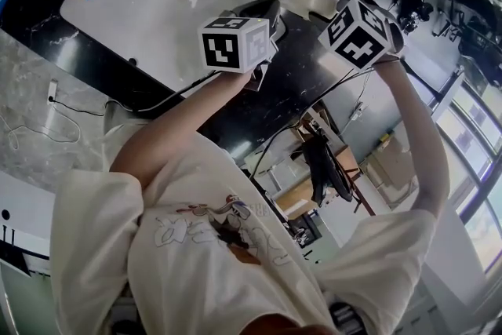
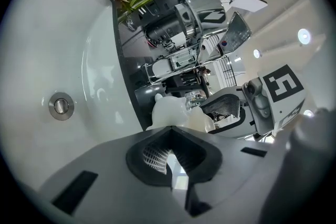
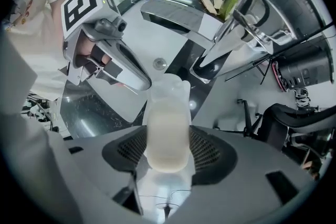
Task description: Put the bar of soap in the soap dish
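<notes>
Cream bar of soap (image 3: 167, 147), clamped in our right hand-held gripper (image 3: 167, 131). It's right against the translucent white soap dish (image 3: 169, 91).

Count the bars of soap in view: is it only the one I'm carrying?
1. The bar of soap is clamped between the pads of the right claw, with the white soap dish straight ahead of it. Others could be hidden from these views.

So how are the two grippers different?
The right gripper has its jaws wide apart; the left gripper has them together. The right gripper holds the soap; the left gripper holds nothing. Both carry marker cubes.
</notes>
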The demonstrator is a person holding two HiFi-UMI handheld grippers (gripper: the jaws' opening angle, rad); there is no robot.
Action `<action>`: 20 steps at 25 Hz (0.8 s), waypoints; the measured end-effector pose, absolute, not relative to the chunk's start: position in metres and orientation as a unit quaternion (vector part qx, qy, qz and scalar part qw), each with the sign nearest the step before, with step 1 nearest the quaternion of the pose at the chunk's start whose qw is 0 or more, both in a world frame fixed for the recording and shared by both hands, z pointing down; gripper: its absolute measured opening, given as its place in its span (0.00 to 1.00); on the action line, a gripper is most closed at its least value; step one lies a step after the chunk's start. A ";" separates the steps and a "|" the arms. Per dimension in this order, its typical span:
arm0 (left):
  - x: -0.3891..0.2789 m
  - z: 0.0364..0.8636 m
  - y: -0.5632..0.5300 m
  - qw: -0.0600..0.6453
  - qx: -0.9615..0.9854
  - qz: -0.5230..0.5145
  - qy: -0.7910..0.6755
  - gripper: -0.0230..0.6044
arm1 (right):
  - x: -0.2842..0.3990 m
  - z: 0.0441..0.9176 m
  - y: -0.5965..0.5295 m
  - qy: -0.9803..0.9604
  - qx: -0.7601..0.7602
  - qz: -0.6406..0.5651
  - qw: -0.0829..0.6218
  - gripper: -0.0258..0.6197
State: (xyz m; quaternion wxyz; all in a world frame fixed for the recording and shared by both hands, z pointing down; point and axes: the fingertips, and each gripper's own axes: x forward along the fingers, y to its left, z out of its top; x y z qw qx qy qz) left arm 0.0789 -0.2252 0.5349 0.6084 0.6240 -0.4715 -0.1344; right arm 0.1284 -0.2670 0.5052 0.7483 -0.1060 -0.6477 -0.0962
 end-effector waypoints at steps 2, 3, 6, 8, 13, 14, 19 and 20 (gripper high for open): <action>0.079 0.535 -0.225 0.610 0.623 -0.135 -0.471 0.05 | 0.128 0.508 -0.266 -0.631 -0.115 -0.103 0.760 0.44; 0.080 0.535 -0.225 0.610 0.622 -0.136 -0.472 0.05 | 0.128 0.509 -0.266 -0.623 -0.120 -0.105 0.766 0.44; 0.080 0.536 -0.226 0.611 0.620 -0.141 -0.472 0.05 | 0.128 0.514 -0.262 -0.603 -0.132 -0.105 0.780 0.44; 0.081 0.537 -0.226 0.613 0.617 -0.142 -0.472 0.05 | 0.128 0.516 -0.261 -0.591 -0.135 -0.105 0.788 0.44; 0.080 0.540 -0.226 0.621 0.611 -0.144 -0.470 0.05 | 0.130 0.521 -0.261 -0.556 -0.138 -0.121 0.811 0.44; 0.080 0.540 -0.226 0.622 0.609 -0.146 -0.469 0.05 | 0.129 0.522 -0.261 -0.551 -0.140 -0.125 0.813 0.44; 0.082 0.544 -0.227 0.623 0.609 -0.152 -0.467 0.05 | 0.126 0.529 -0.266 -0.544 -0.128 -0.119 0.820 0.44; 0.083 0.544 -0.227 0.623 0.609 -0.153 -0.467 0.05 | 0.126 0.529 -0.266 -0.542 -0.126 -0.116 0.823 0.44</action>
